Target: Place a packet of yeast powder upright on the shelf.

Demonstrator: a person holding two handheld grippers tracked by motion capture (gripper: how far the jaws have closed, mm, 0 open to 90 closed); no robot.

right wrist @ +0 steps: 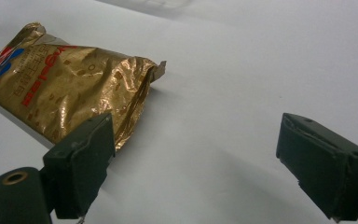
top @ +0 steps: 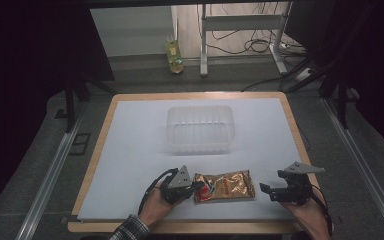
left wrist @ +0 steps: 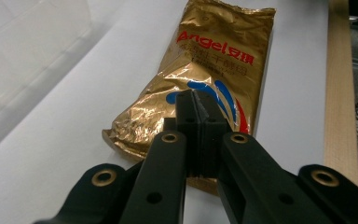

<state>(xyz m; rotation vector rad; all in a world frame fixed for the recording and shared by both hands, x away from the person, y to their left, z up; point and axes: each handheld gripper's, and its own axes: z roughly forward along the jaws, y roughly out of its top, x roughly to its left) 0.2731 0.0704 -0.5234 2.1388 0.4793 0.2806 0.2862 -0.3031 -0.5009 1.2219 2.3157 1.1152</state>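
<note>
A gold foil packet (top: 225, 186) with red lettering and blue and red swirls lies flat on the white sheet near the table's front edge. My left gripper (top: 198, 186) is at the packet's left end. In the left gripper view its jaws (left wrist: 196, 95) are pressed shut together over the near end of the packet (left wrist: 214, 60), with no foil seen between them. My right gripper (top: 271, 181) stands open just right of the packet. In the right gripper view (right wrist: 196, 140) its left jaw is close to the packet's crumpled end (right wrist: 60, 88), and bare sheet lies between the jaws.
A clear plastic container (top: 200, 129) stands at the middle of the white sheet, beyond the packet; its wall (left wrist: 23, 46) shows in the left gripper view. The wooden table edge (left wrist: 340, 93) runs beside the packet. A bottle (top: 174, 57) stands on the floor beyond the table.
</note>
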